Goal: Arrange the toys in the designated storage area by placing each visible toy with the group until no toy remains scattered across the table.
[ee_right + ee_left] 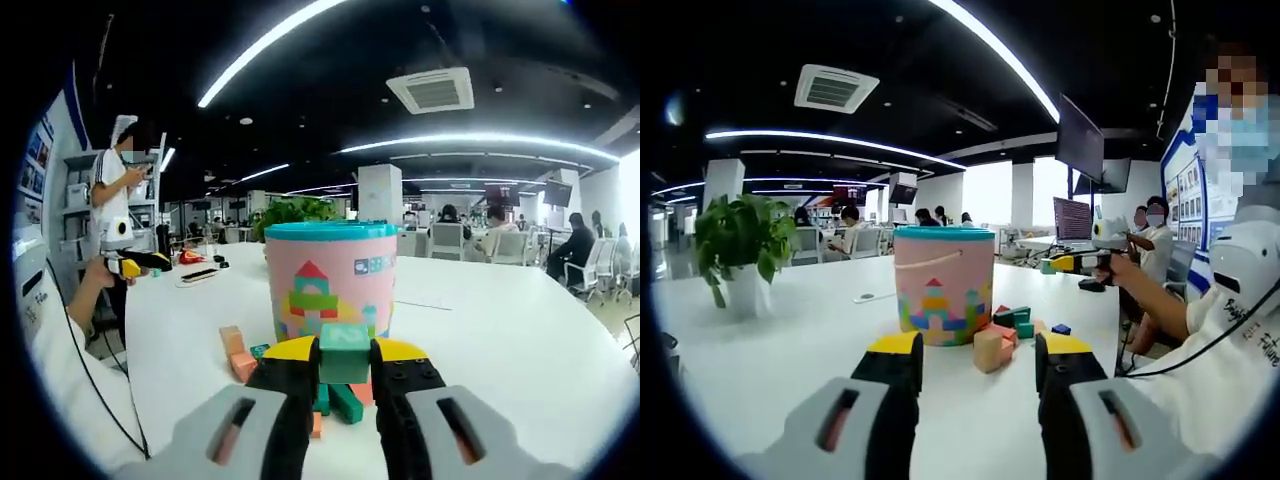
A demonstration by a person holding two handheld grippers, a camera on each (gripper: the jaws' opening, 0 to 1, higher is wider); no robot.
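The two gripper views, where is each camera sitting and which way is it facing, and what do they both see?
Left gripper view: rides on the left gripper, jaws apart and empty, facing the pink bucket with loose blocks beside it; the person's arm and the right gripper show at right.
Right gripper view: rides on the right gripper, jaws closed on a green block, facing the same bucket from nearer; the person's arm shows at left.
Shared: bucket, blocks, white table, potted plant.

Bare white tabletop (770,350) lies open before my left gripper (978,362); ahead, the pink lidded bucket (943,285) and scattered coloured wooden blocks (1002,335) block passage.
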